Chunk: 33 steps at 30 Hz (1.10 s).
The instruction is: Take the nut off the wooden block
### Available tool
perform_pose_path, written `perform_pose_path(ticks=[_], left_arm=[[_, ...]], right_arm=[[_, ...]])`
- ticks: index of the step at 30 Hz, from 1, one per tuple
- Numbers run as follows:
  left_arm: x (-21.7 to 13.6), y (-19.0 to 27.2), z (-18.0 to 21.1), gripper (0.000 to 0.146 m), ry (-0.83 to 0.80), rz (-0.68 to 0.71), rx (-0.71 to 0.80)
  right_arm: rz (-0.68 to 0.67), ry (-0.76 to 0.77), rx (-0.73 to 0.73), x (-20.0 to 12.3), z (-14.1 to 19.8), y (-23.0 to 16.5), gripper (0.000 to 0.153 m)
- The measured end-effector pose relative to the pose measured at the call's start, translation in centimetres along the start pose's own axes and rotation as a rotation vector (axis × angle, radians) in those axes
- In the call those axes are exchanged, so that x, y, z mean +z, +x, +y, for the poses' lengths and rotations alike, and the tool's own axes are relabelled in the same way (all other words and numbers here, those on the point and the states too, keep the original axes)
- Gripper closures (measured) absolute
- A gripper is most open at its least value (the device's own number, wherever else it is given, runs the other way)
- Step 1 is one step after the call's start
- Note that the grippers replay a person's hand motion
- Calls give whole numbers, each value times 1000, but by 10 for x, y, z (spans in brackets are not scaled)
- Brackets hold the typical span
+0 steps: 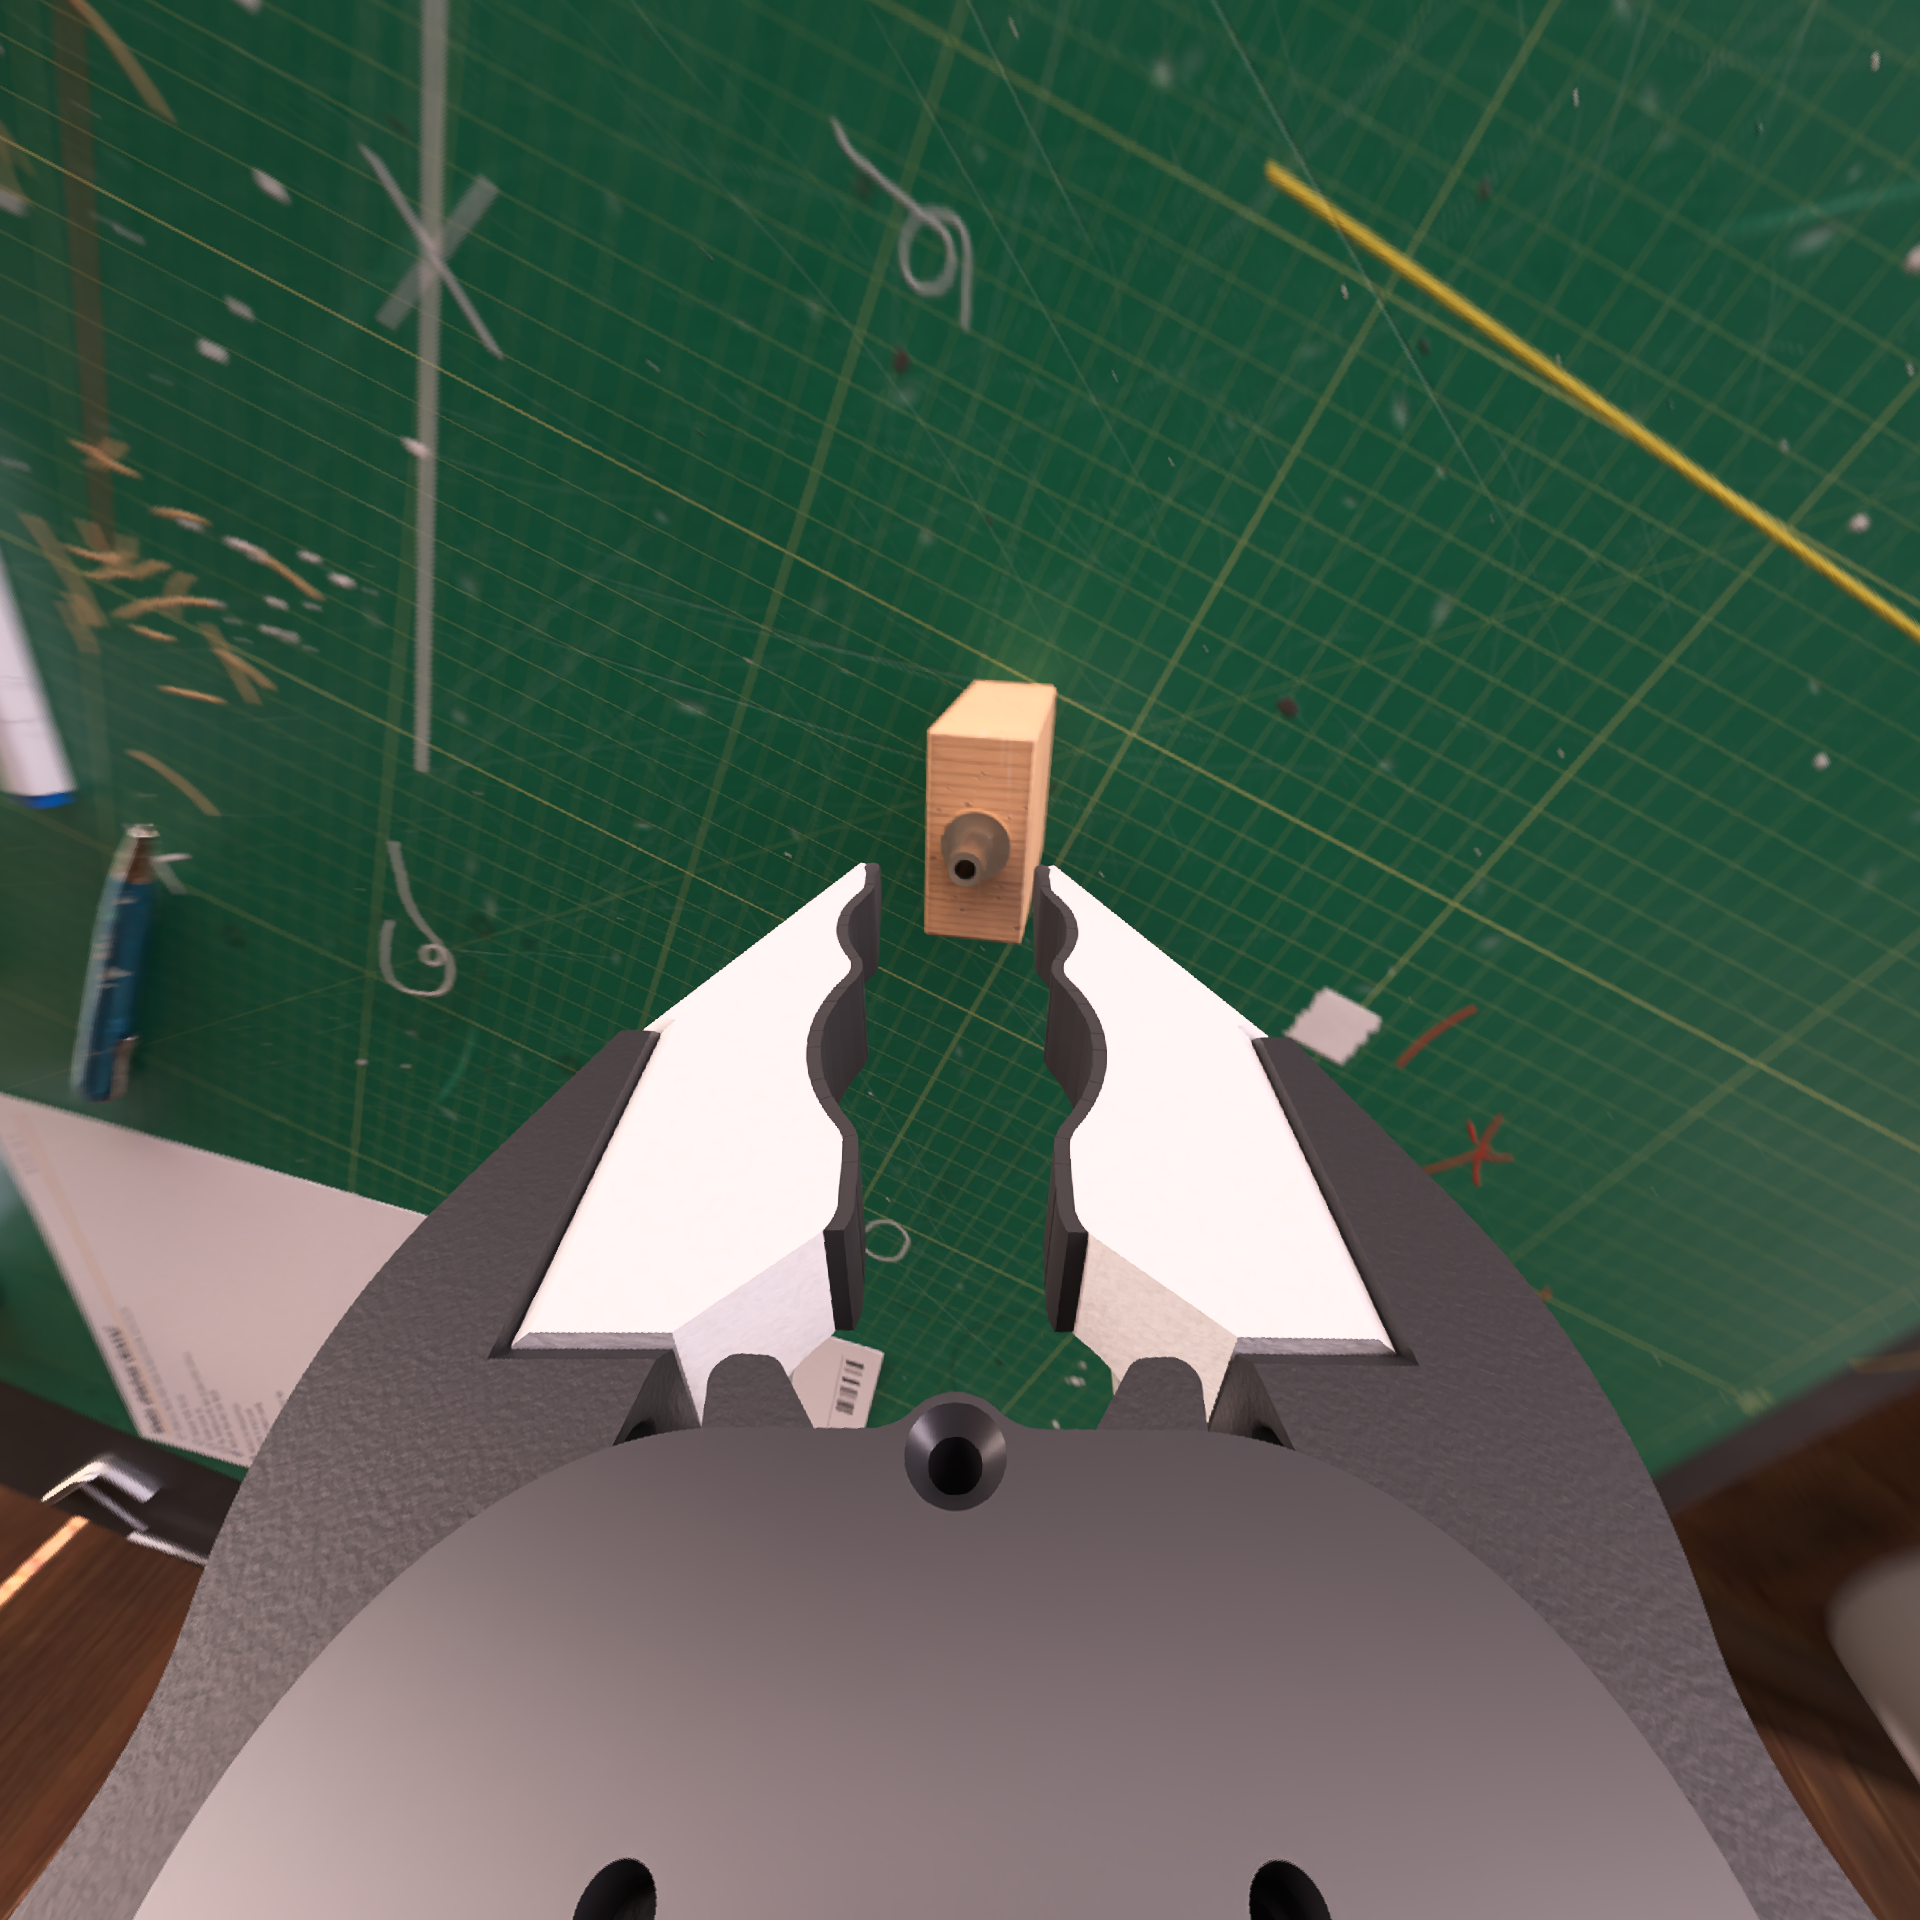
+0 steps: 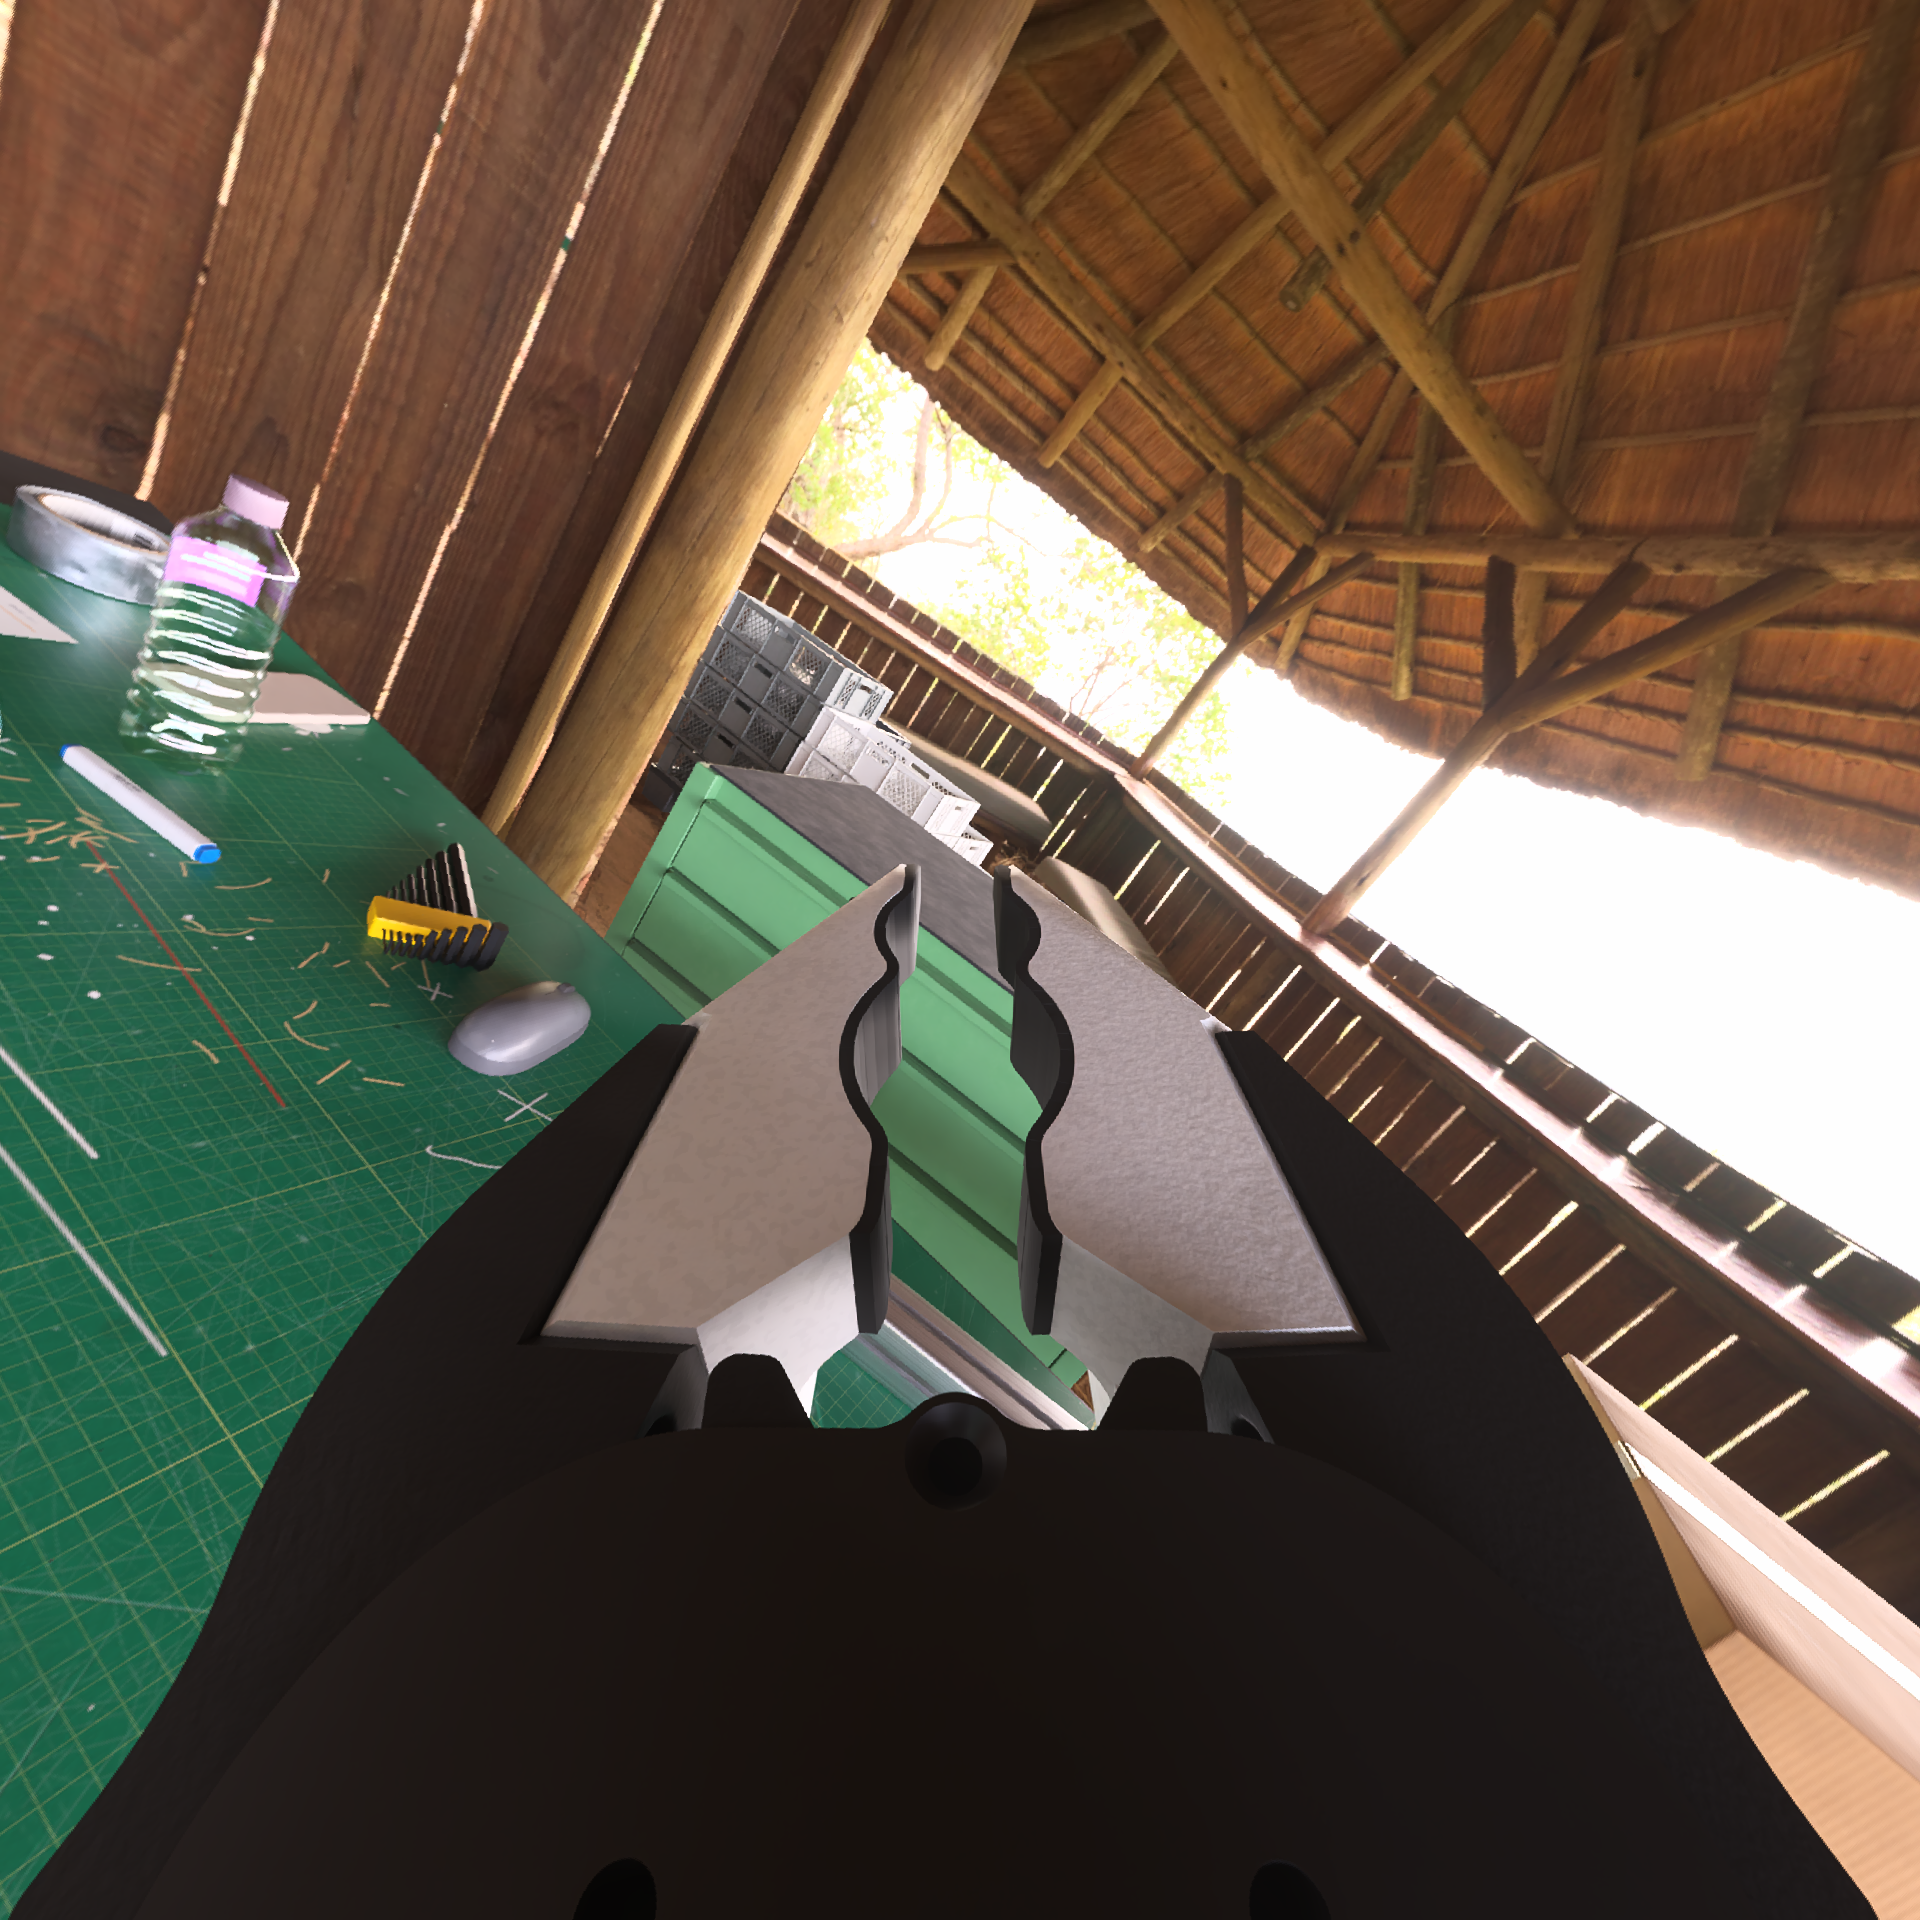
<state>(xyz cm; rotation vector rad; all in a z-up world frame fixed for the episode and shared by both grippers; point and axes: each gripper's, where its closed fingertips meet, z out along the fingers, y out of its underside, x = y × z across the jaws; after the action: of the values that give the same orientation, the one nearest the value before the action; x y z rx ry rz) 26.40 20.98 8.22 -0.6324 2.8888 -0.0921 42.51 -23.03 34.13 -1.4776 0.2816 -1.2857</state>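
Note:
In the left wrist view a small wooden block (image 1: 989, 769) stands on the green cutting mat (image 1: 1351, 623). A grey nut on a bolt (image 1: 971, 844) sticks out of the block's near face, toward the camera. My left gripper (image 1: 958, 883) is open and empty, its fingertips level with the block's near end, one on each side, with the right fingertip (image 1: 1047, 904) very near the block's corner. My right gripper (image 2: 956, 894) is open and empty, raised and pointing off the table toward a green cabinet (image 2: 790, 914). The block does not show in the right wrist view.
In the left wrist view a marker (image 1: 31, 727), a blue tool (image 1: 109, 966) and white paper (image 1: 208, 1268) lie at the left. In the right wrist view a water bottle (image 2: 213, 623), tape roll (image 2: 83, 545), marker (image 2: 140, 805), yellow bit set (image 2: 431, 920) and grey mouse (image 2: 520, 1029) sit on the mat.

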Motion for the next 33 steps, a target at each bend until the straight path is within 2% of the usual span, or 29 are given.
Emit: perform_pose_path(ticks=[2, 4, 10, 15, 19, 22, 24, 26, 28, 30, 33], left_arm=[[6, 3, 7, 123, -60, 75, 8], [9, 3, 9, 136, -89, 96, 7], [-7, -2, -5, 140, -8, 85, 8], [-63, -23, -28, 140, 153, 11, -63], [-124, -41, -54, 140, 289, -134, -71], [-161, -43, -87, 140, 379, -243, -39], [-172, -35, -119, 141, 443, -298, -2], [-169, -24, -155, 141, 489, -342, 41], [-151, -11, -193, 140, 527, -371, 59], [-121, 3, -231, 140, 560, -378, 78], [-55, 28, -277, 140, 532, -341, 117]], right_arm=[[-12, -8, -2, 1, 1, -3, 139], [-22, -17, -3, 2, 3, -4, 139], [-21, -29, 1, 2, 7, 1, 139], [-5, -22, 9, -2, 6, 8, 139], [2, -19, 18, -5, 6, 12, 139], [11, -49, 6, -4, 11, 14, 139], [15, -88, 6, -3, 16, 14, 139], [9, -119, 16, -2, 21, 13, 139], [17, -139, 27, -2, 24, 15, 138], [36, -161, 37, -3, 27, 19, 136], [57, -178, 46, -7, 29, 25, 134]])
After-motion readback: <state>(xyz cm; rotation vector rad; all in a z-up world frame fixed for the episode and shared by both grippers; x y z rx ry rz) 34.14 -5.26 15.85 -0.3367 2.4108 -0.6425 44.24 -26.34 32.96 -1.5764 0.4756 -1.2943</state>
